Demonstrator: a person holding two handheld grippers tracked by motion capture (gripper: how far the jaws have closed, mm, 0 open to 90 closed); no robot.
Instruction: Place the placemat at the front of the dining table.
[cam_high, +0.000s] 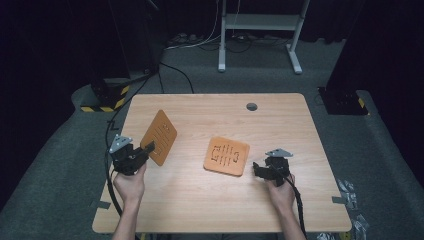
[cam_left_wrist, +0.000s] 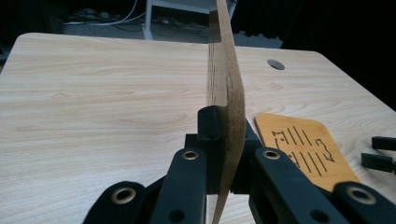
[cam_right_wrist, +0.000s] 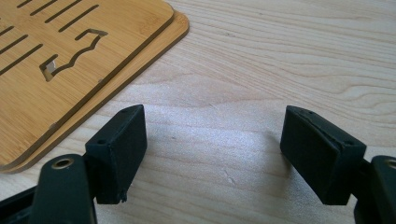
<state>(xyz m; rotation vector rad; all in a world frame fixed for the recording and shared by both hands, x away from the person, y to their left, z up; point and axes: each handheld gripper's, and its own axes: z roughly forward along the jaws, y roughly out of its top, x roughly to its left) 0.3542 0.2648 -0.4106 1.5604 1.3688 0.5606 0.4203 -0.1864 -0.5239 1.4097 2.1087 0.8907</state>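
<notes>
Left gripper (cam_high: 146, 148) is clamped on the edge of 1 wooden board (cam_high: 159, 136), held up off the table (cam_high: 200, 200) and tilted, at the left side. Left gripper view confirms both jaws pinch the board (cam_left_wrist: 226, 93) edge-on. Second stack of boards (cam_high: 226, 156) lies flat mid-table; looks like 2 layers (cam_right_wrist: 70, 60) in the right gripper view. Right gripper (cam_high: 259, 170) sits just beside it, jaws spread wide, holding nothing. My read: 1 board picked up, placement pending, stack untouched by the right.
</notes>
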